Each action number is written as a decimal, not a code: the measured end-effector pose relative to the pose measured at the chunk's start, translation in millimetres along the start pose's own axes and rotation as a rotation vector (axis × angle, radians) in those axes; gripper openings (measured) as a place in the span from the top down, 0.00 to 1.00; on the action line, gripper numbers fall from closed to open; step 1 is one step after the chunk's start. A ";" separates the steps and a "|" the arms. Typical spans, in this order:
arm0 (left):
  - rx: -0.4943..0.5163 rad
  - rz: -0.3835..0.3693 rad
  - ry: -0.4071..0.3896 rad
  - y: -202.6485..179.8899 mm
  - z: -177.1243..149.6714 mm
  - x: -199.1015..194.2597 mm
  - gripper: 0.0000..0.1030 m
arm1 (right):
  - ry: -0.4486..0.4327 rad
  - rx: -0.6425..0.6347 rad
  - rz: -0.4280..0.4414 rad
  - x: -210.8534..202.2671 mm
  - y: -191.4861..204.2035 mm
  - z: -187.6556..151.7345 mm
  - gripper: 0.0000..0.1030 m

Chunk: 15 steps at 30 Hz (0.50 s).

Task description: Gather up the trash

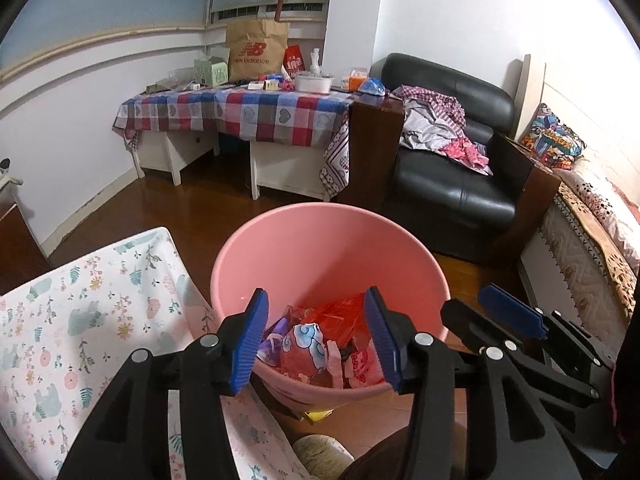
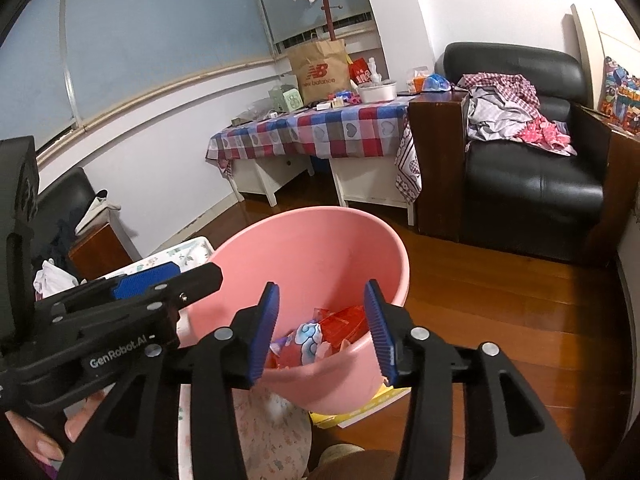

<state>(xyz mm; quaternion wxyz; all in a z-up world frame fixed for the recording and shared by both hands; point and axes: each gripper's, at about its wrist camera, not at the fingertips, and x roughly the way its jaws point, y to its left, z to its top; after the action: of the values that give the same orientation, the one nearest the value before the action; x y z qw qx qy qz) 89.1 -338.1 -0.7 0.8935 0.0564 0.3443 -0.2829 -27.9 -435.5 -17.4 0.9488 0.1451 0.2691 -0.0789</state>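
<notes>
Two black plastic grippers: left gripper (image 1: 316,336), right gripper (image 2: 322,330), ridged blue pads (image 1: 252,340), shiny round screws (image 1: 422,338), white "GenRobot.AI" letters (image 2: 118,354).

Both wrist cameras look forward and downward along their own gripper, close above the pink bin (image 1: 328,264). The left view sits left of the right one. They share the bin, checked table (image 2: 320,132) and black armchair (image 1: 452,152).

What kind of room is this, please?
Probably a lived-in room of a home, a bedroom or sitting room: a black leather armchair with clothes on it, a table with a checked cloth, and the edge of a bed.
</notes>
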 end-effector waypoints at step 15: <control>0.011 0.020 -0.066 -3.6 -19.1 -69.4 0.49 | -0.055 -0.059 -0.031 -60.1 29.3 -12.2 0.44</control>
<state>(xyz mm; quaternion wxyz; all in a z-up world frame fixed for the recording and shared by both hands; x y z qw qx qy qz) 34.2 -303.1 30.1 0.9067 0.0552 0.3125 -0.2777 -77.8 -399.6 11.6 0.9584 0.1107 0.2475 -0.0896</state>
